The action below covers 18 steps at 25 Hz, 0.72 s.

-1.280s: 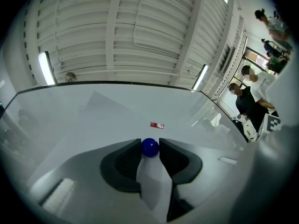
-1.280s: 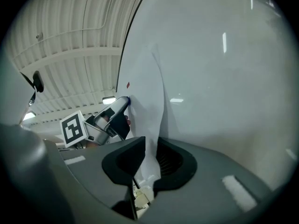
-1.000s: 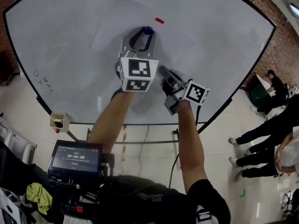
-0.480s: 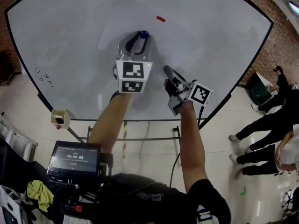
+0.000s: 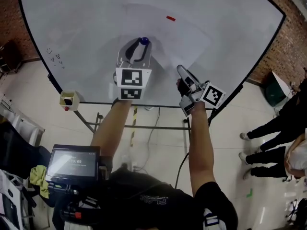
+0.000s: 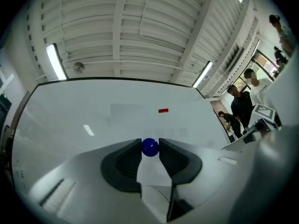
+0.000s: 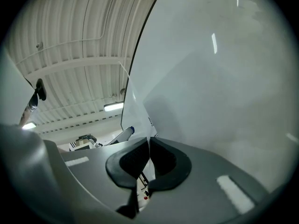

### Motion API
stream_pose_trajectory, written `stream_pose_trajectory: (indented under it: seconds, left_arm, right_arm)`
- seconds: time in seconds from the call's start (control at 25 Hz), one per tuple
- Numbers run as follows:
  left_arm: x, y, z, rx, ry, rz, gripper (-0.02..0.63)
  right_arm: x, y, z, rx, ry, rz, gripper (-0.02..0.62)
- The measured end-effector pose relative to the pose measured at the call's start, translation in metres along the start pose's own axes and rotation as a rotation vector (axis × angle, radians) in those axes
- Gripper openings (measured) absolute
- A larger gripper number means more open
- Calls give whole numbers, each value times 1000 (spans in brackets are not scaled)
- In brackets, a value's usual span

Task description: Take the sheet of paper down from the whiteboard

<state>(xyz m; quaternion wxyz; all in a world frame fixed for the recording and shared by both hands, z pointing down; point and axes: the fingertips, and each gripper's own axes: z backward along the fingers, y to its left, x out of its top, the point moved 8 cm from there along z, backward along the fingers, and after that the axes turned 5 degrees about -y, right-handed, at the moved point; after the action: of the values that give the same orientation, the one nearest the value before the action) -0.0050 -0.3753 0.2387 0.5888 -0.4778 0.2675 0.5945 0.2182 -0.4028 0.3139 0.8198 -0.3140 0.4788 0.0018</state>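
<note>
The sheet of paper (image 5: 184,42) hangs on the whiteboard (image 5: 81,28) under a small red magnet (image 5: 170,18). My left gripper (image 5: 142,44) is shut on a round blue magnet (image 5: 143,41), held a little off the board. In the left gripper view the blue magnet (image 6: 150,147) sits pinched between the fingertips of the left gripper (image 6: 150,148), with the red magnet (image 6: 163,110) above it. My right gripper (image 5: 180,72) is shut on the paper's lower right edge. In the right gripper view the paper (image 7: 135,111) rises from the closed right gripper (image 7: 148,143).
A yellow holder (image 5: 68,99) is fixed at the board's lower left corner, beside small scribbles (image 5: 55,56). The board's stand (image 5: 144,127) crosses below. People (image 5: 278,143) stand at the right. A monitor (image 5: 72,163) sits at the lower left.
The left gripper has come down and back from the board with the blue magnet in it. The right gripper has shifted right and down, still holding the paper's edge.
</note>
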Motion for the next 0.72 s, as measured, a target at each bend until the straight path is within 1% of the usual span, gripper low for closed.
stream_pose_trajectory:
  seconds: [0.12, 0.24, 0.32, 0.44, 0.52, 0.6, 0.72]
  left_arm:
    - [-26, 4, 18, 7, 49, 9, 118]
    - [-52, 3, 39, 3, 91, 24, 118]
    - [-56, -2, 45, -6, 109, 38, 118]
    - [-45, 1, 69, -28, 114, 73, 118]
    - [-41, 7, 91, -52, 117, 96, 118]
    - [-49, 13, 108, -80, 135, 120, 118]
    - [-63, 21, 133, -122, 164, 154, 118]
  right_arm:
    - [-23, -7, 6, -12, 18, -11, 12]
    - [-52, -13, 22, -52, 23, -18, 14]
    - [-57, -11, 35, -84, 19, -18, 12]
    - [-66, 20, 51, -126, 10, 0, 12]
    - [-79, 41, 59, -176, 3, 12, 14]
    - [-95, 53, 67, -252, -1, 30, 14]
    - [-119, 70, 74, -367, 10, 91, 14]
